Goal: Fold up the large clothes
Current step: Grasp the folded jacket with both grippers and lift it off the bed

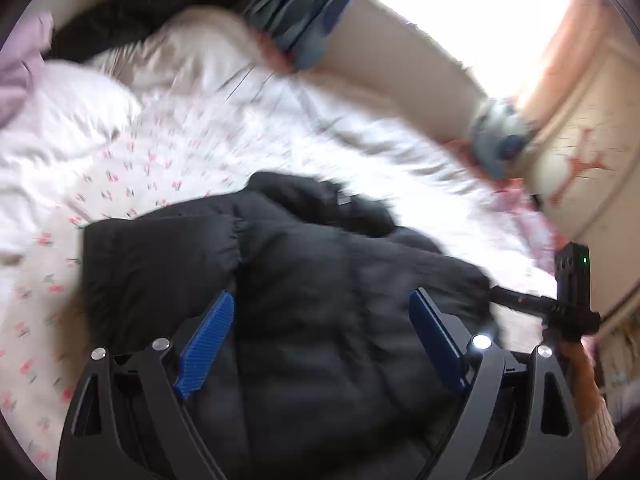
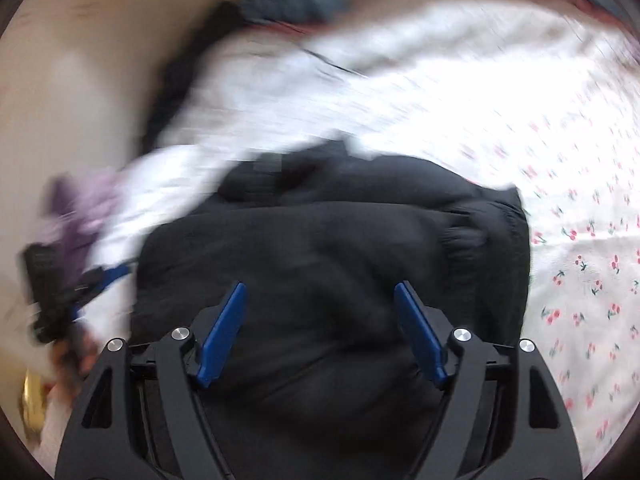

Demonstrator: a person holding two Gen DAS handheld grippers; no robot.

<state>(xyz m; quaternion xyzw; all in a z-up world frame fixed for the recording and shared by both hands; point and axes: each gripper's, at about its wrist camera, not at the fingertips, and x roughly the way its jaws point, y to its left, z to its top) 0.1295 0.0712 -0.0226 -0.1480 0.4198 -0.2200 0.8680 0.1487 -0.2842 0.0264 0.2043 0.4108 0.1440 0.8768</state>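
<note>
A black puffer jacket [image 1: 304,280] lies folded into a bulky block on the cherry-print bed sheet [image 1: 160,160]. My left gripper [image 1: 322,300] is open, its blue fingers [image 1: 208,340] spread above the jacket with nothing between them. The right gripper also shows at the right edge of the left wrist view [image 1: 560,304]. In the right wrist view the same jacket [image 2: 332,248] fills the middle. My right gripper [image 2: 320,290] is open above it, blue fingers [image 2: 420,336] apart and empty. The left gripper shows blurred at the left edge [image 2: 60,292]. Both views are motion-blurred.
A white pillow [image 1: 68,120] and a beige one [image 1: 180,48] lie at the head of the bed, with dark clothes [image 1: 140,8] and a lilac cloth [image 1: 20,64] behind. A bright window [image 1: 480,12] and blue-patterned fabric [image 1: 300,4] are beyond. The sheet [image 2: 560,200] extends right.
</note>
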